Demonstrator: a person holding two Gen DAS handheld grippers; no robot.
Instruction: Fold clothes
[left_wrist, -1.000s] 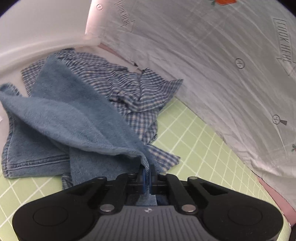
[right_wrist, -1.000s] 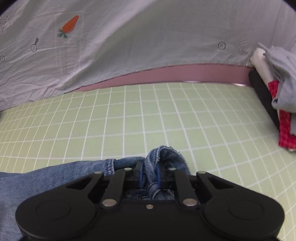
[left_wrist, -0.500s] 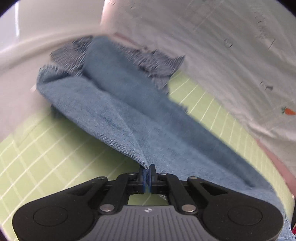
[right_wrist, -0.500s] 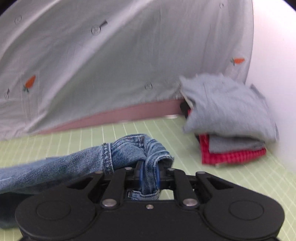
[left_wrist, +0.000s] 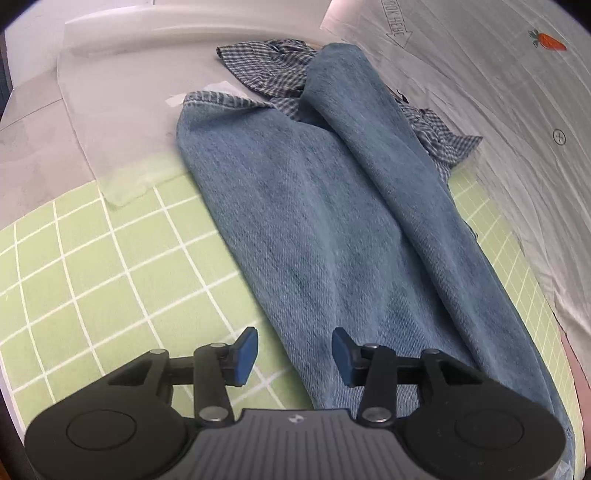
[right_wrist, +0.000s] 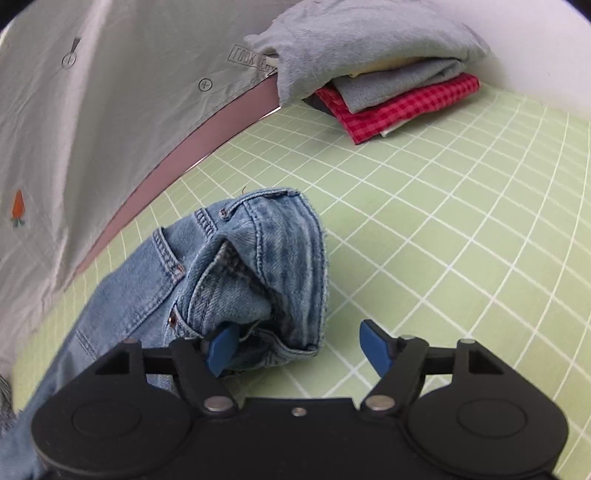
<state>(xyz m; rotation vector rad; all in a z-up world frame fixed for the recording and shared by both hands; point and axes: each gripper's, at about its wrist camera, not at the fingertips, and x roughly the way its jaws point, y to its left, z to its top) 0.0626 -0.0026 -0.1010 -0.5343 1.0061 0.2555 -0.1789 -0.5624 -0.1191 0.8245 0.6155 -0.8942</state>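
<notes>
Blue jeans (left_wrist: 332, 229) lie stretched out on the green gridded mat (left_wrist: 92, 280), legs running away toward the far end. My left gripper (left_wrist: 293, 354) stands open just above the near edge of the denim, holding nothing. In the right wrist view the bunched waistband end of the jeans (right_wrist: 258, 266) rests on the mat (right_wrist: 461, 240). My right gripper (right_wrist: 295, 343) is open too; its left blue pad (right_wrist: 221, 349) still touches the crumpled denim, the right pad is over bare mat.
A blue checked shirt (left_wrist: 266, 66) lies crumpled under the far end of the jeans. A pile of folded clothes (right_wrist: 369, 74), grey over red check, sits at the far right. A pale printed sheet (right_wrist: 110, 92) hangs along the mat's back edge.
Both grippers held the jeans shut and drew them out along the mat. Now both have opened and let go, and the jeans lie flat.
</notes>
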